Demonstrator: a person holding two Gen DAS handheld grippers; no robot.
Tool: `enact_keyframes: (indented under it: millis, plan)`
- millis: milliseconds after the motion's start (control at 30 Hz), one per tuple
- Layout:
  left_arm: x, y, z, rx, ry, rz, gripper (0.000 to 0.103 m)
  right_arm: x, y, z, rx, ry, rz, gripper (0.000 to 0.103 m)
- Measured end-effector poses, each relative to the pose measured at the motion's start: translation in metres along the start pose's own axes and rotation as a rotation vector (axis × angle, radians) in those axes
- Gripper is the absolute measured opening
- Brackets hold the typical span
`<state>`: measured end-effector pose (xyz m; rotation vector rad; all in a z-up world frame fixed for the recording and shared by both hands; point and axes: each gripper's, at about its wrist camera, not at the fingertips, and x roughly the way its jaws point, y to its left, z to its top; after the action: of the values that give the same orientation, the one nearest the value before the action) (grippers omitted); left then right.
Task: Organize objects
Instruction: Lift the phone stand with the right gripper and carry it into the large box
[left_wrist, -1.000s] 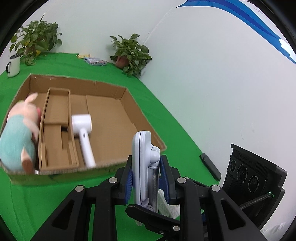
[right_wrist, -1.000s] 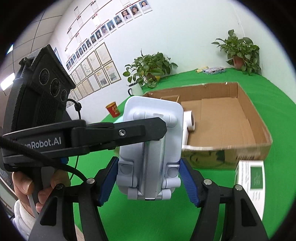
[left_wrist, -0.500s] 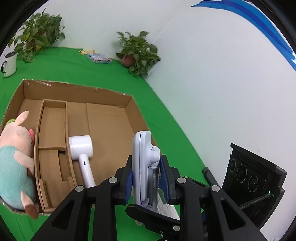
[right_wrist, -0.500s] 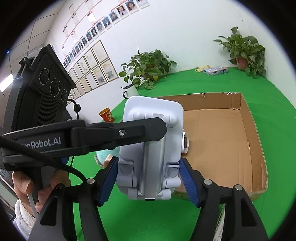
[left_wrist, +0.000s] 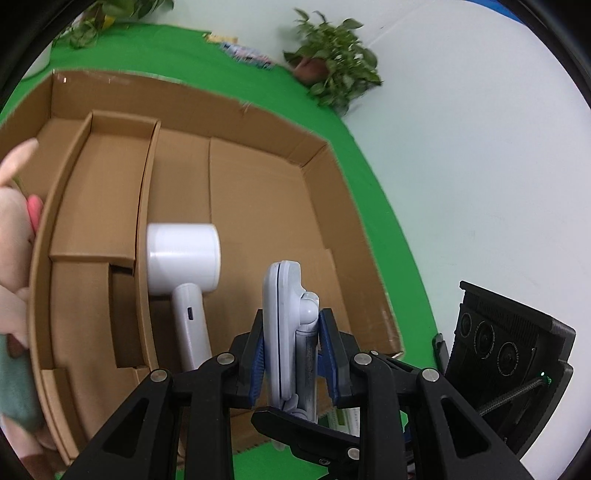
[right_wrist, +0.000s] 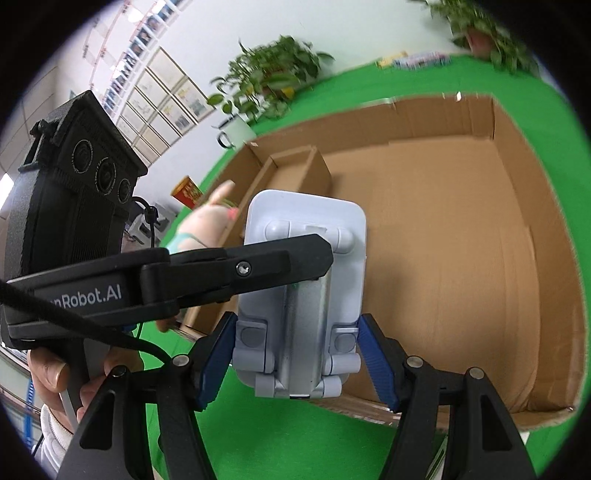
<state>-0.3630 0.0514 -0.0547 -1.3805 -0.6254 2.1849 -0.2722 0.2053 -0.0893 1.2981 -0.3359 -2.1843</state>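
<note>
Both claws clamp the pale phone stand (left_wrist: 286, 332): the left gripper (left_wrist: 291, 354) pinches its thin edges, the right gripper (right_wrist: 297, 354) squeezes its broad back near the hinges. The stand's long axis runs up the frame, hanging over the near wall of the cardboard box (left_wrist: 258, 110). The bare floor lies just ahead, right of the white dryer (left_wrist: 184, 266) at centre left. On the left gripper's body, at mid-left of the right wrist view, "nRobot.AI" is readable.

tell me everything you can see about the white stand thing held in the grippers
The pale grey-white folding plastic phone stand is a rounded rectangular plate with hinged knuckles and a metallic-looking centre arm, folded flat. It is upright above the brown cardboard box. The left gripper pinches its thin edges; the right gripper brackets its lower sides, contact unclear.
</note>
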Motion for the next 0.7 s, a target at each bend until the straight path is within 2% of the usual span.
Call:
enact_keyframes:
  millis: [167, 333, 467, 700]
  plan:
    - [0.018, 0.013, 0.001, -0.032, 0.035, 0.007, 0.024, 0.012, -0.011, -0.003, 0.028, 0.047, 0.007, 0.065]
    - [0.026, 0.017, 0.003, -0.039, 0.047, 0.054, 0.026, 0.02, -0.015, -0.001, 0.044, 0.081, -0.002, 0.065]
    - [0.015, 0.019, 0.005, -0.027, 0.012, 0.076, 0.032, 0.028, -0.016, -0.001, 0.028, 0.114, -0.064, 0.065]
    - [-0.019, 0.019, 0.001, 0.009, -0.079, 0.119, 0.032, 0.041, -0.018, -0.002, 0.022, 0.177, -0.171, 0.065]
